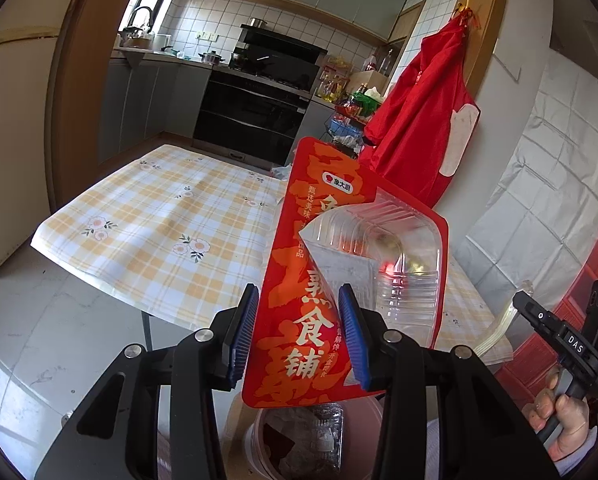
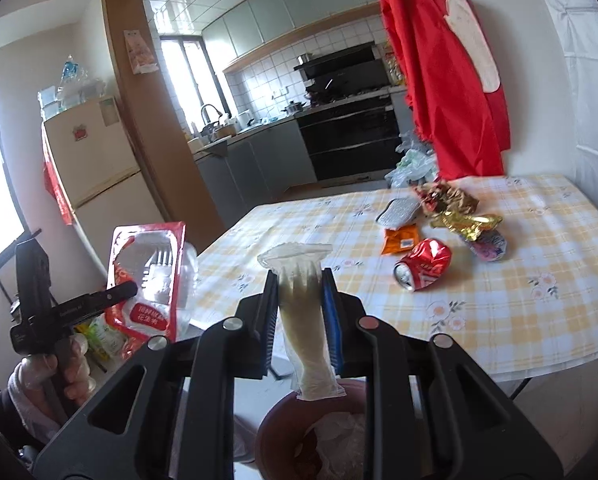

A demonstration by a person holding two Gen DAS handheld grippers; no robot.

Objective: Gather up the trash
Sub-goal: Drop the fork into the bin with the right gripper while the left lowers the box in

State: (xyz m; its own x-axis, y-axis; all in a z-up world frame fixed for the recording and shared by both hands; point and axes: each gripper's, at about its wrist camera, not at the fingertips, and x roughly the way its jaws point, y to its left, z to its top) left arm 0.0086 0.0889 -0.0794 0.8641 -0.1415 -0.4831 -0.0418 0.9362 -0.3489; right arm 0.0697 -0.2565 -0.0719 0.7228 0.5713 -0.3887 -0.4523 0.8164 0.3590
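Note:
My left gripper (image 1: 299, 332) is shut on a red food package with a clear plastic tray (image 1: 319, 280) and holds it above a reddish-brown bin (image 1: 299, 440) that holds trash. The same package shows at the left of the right wrist view (image 2: 151, 280). My right gripper (image 2: 301, 316) is shut on a pale plastic-wrapped fork (image 2: 303, 320), held upright over the bin (image 2: 283, 436). On the table (image 2: 499, 320) lie a crushed red can (image 2: 423, 264), an orange packet (image 2: 401, 240), a grey packet (image 2: 399, 210) and gold and red wrappers (image 2: 455, 208).
The checked tablecloth (image 1: 159, 232) covers the table beside a white wall. A red apron (image 2: 439, 60) hangs at the table's far end. A fridge (image 2: 91, 160) stands left, and a kitchen with a black stove (image 2: 351, 132) lies behind. The other hand-held gripper (image 1: 563, 344) is at the right.

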